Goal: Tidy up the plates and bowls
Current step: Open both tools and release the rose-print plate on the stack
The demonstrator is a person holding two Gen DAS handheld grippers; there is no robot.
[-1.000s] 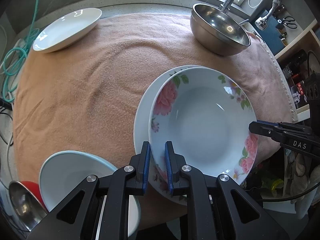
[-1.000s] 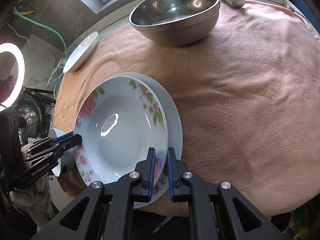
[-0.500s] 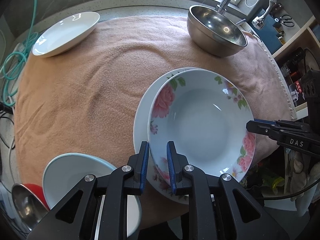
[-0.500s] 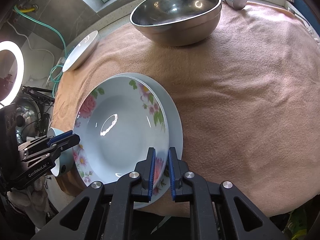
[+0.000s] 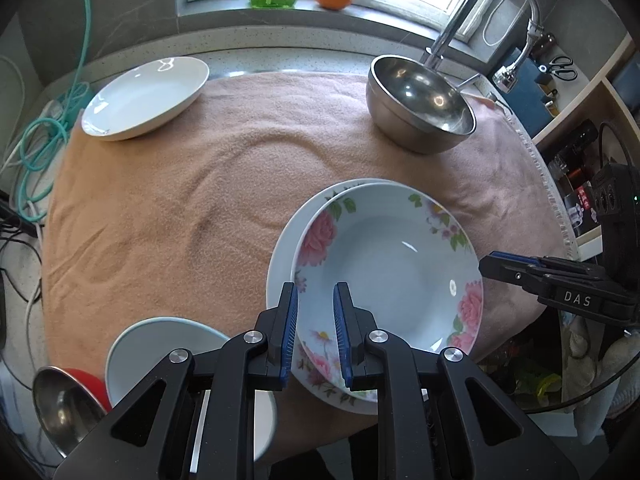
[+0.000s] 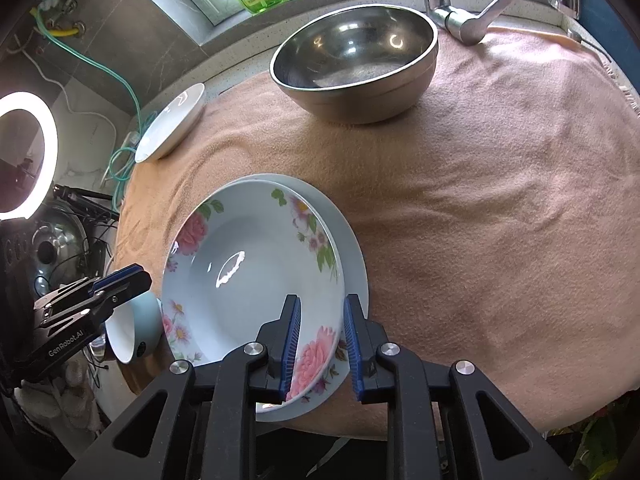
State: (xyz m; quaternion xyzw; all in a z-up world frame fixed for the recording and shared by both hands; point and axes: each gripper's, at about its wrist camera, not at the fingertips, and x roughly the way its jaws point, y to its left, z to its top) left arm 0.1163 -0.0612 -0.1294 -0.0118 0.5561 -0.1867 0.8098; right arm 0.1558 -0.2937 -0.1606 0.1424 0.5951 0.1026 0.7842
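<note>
1. The flowered plate (image 5: 394, 280) sits nested on a plain white plate (image 5: 280, 272) near the front edge of the pink towel (image 5: 200, 184). It lies off centre, so a crescent of the white plate shows on the side facing the steel bowl (image 5: 420, 108). Stacking like with like seems to be the aim here.
2. The left gripper (image 5: 316, 322) has its fingers spread a little, one on each side of the flowered plate's near rim. They appear to bracket the rim without pinching it, so I judge the plate is resting under its own weight.
3. The right gripper (image 6: 318, 332) is placed the same way at the opposite side of the flowered plate (image 6: 256, 280), fingers apart and straddling the rim. Two grips on opposite edges suit a wide, shallow, slippery dish.
4. Another white plate (image 5: 146, 98) waits far from the flowered plate, at the back corner of the towel, partly off the cloth onto the counter. It looks like the next candidate for the stack.
5. A pale blue bowl (image 5: 168, 352) stands just beside the flowered plate at the towel's front edge, half hidden behind the left gripper's body. Beside that bowl a spoon (image 5: 64, 408) and something red (image 5: 90, 388) are cut off by the frame edge; what the red thing is I cannot tell.
6. Whether either gripper's pads touch the rim is hard to make out, since the fingers cover the contact spots.
</note>
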